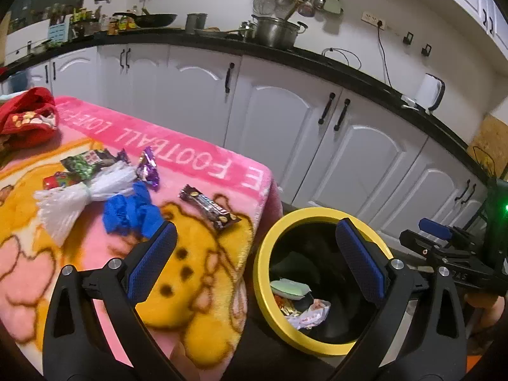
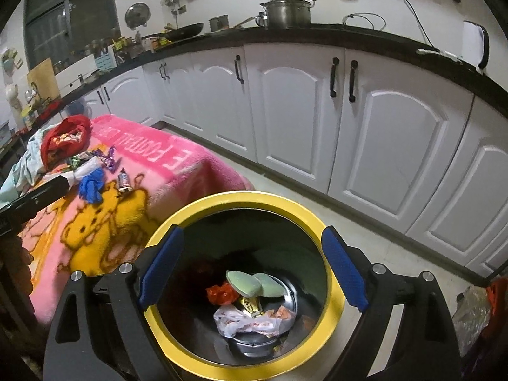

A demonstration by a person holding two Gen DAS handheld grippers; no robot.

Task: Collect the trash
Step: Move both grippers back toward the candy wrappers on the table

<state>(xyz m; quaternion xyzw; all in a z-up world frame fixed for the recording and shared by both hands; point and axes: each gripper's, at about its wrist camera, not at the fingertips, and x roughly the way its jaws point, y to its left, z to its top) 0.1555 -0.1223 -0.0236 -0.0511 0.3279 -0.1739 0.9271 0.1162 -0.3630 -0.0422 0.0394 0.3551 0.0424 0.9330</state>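
A yellow-rimmed bin (image 2: 336, 289) stands on the floor beside a table covered by a pink blanket (image 1: 203, 158). In the bin lie two green sponges (image 2: 254, 282), a red wrapper (image 2: 222, 293) and a white plastic bag (image 2: 244, 320). My right gripper (image 2: 254, 268) hangs open above the bin's mouth, with nothing between its fingers. My left gripper (image 1: 257, 260) is open and empty over the blanket's corner and the bin's rim. On the blanket lie a chocolate bar wrapper (image 1: 209, 211), a crumpled blue piece (image 1: 133, 212), white netting (image 1: 79, 197), a purple wrapper (image 1: 147, 168) and a green wrapper (image 1: 85, 162).
A red cloth (image 1: 28, 117) sits at the blanket's far left. White kitchen cabinets (image 2: 295, 111) under a black counter (image 2: 349, 31) with pots run behind. A plastic bag (image 2: 470, 314) lies on the floor to the bin's right.
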